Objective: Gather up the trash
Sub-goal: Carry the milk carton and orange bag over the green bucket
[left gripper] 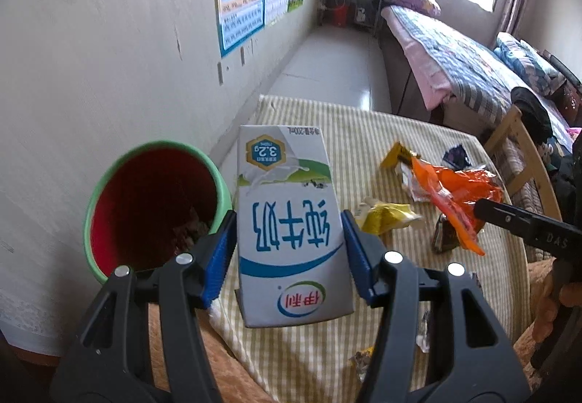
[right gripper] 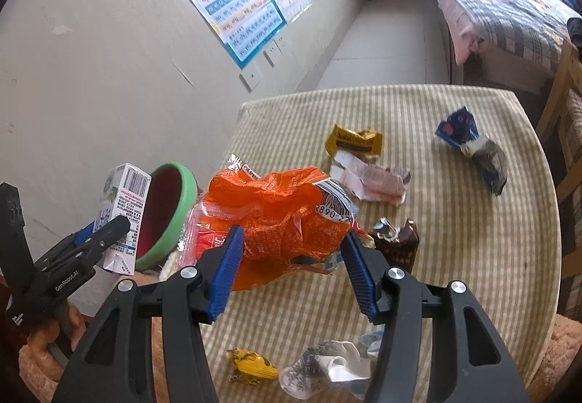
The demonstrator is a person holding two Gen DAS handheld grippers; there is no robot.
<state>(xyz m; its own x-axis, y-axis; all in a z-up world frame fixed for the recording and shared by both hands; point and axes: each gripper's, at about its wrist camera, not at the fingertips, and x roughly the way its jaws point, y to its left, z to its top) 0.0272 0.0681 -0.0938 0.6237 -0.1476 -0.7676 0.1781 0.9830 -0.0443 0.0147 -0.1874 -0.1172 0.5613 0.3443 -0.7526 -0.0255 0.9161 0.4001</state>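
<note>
Left tool [left gripper: 289, 253]: clamped on milk carton [left gripper: 287, 221], raised beside bin [left gripper: 156, 206]. Right tool [right gripper: 293, 272]: clamped on orange bag [right gripper: 276, 217] above table [right gripper: 473, 257]. Carry each fully over bin mouth before releasing.

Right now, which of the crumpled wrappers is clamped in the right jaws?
The big orange plastic wrapper, the one with the barcode patch. It sits between the right gripper's blue pads; the yellow, white and blue wrappers lie loose on the striped cloth.
</note>
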